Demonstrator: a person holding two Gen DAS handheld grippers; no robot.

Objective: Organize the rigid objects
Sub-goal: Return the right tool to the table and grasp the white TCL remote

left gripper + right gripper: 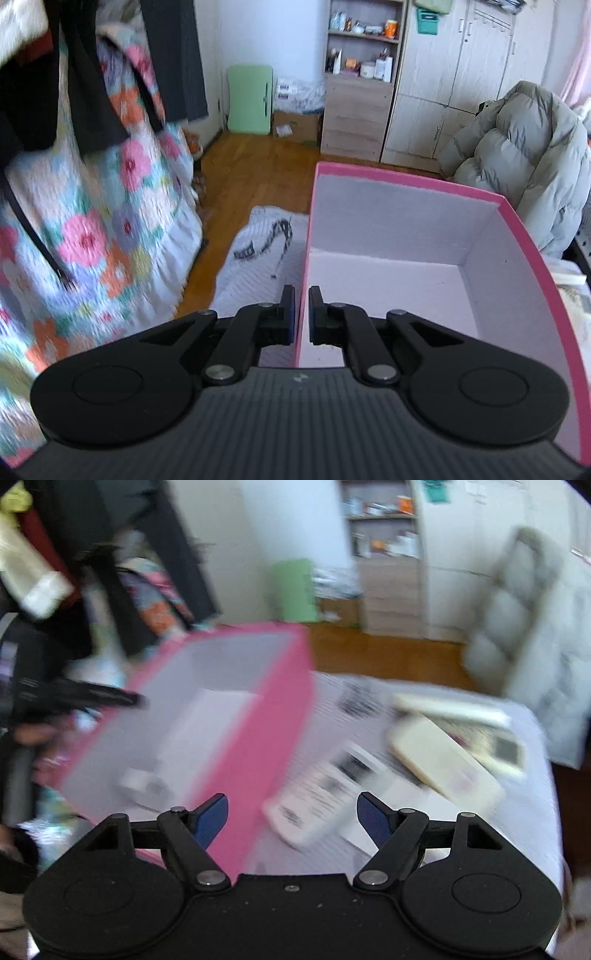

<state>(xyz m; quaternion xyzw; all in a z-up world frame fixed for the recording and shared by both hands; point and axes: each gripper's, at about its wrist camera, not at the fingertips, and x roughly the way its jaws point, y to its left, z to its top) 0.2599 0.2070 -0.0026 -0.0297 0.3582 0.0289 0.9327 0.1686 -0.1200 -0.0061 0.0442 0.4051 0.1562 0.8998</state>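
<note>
Reaching for remote (pixel 314 805) | right gripper (pixel 293 814) fingers wide, empty | remote just ahead between them, long axis slanting up-right | left gripper (pixel 301 314) fingers pinched on pink box (pixel 509 206) wall, box left of right fingers | right hand nearer.

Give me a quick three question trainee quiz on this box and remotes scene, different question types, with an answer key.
1. True or false: the left hand-held gripper is clamped on a wall of the pink box.
2. Multiple choice: the right hand-held gripper is A) holding a remote, B) open and holding nothing, C) shut on the box.
3. Fill in: several remote controls lie outside the box on a ____ cloth.

Key: 1 true; 2 B; 3 white.
</note>
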